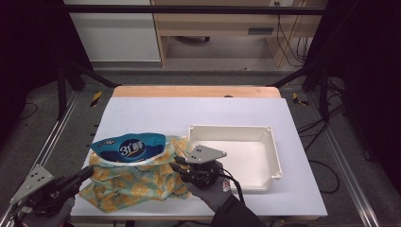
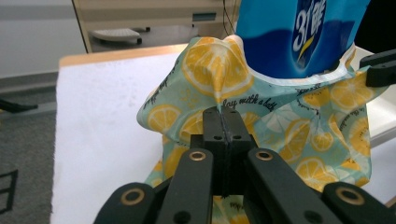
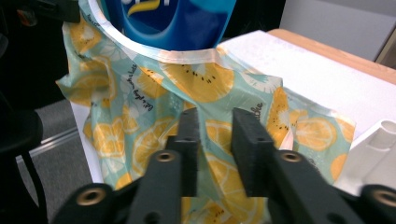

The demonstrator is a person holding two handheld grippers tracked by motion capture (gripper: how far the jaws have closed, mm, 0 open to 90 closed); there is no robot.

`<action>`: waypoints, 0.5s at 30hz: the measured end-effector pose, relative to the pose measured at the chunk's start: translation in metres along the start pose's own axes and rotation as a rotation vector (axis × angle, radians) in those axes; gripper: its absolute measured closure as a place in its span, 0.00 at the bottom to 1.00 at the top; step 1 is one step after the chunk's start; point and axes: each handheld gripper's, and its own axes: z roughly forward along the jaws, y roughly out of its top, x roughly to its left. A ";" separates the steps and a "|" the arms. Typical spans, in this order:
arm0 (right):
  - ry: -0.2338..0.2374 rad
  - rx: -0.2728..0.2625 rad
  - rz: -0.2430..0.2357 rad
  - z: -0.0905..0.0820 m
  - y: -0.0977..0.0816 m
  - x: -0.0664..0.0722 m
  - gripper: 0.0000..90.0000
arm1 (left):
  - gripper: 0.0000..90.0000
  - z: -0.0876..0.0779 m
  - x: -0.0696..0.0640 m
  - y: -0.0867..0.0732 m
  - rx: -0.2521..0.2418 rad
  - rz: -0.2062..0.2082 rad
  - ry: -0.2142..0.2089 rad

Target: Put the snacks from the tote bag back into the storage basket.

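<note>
A lemon-print cloth bag [image 1: 132,182] lies at the front left of the white table, and a blue packet [image 1: 130,149] sticks out of its mouth. My left gripper [image 1: 87,172] is at the bag's left edge. In the left gripper view its jaws [image 2: 223,116] are shut on a raised fold of the bag [image 2: 215,70], below the packet [image 2: 299,37]. My right gripper [image 1: 176,163] is at the bag's right side. In the right gripper view its jaws [image 3: 217,121] stand apart, with the bag [image 3: 196,79] showing in the gap under the packet [image 3: 173,23].
A shallow white tray [image 1: 231,127] sits just right of the bag, close to my right gripper; its corner [image 3: 383,140] appears in the right gripper view. Bare white table surface [image 1: 189,111] stretches behind the bag. Cabinets and cables stand beyond the far edge.
</note>
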 end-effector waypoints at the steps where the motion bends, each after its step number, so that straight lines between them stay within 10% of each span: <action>1: 0.005 0.009 -0.003 0.000 0.000 0.000 0.92 | 1.00 0.001 0.000 -0.002 0.006 -0.002 -0.004; 15: 0.042 0.046 0.008 0.001 -0.008 0.006 1.00 | 1.00 0.014 0.001 -0.023 0.074 -0.016 -0.014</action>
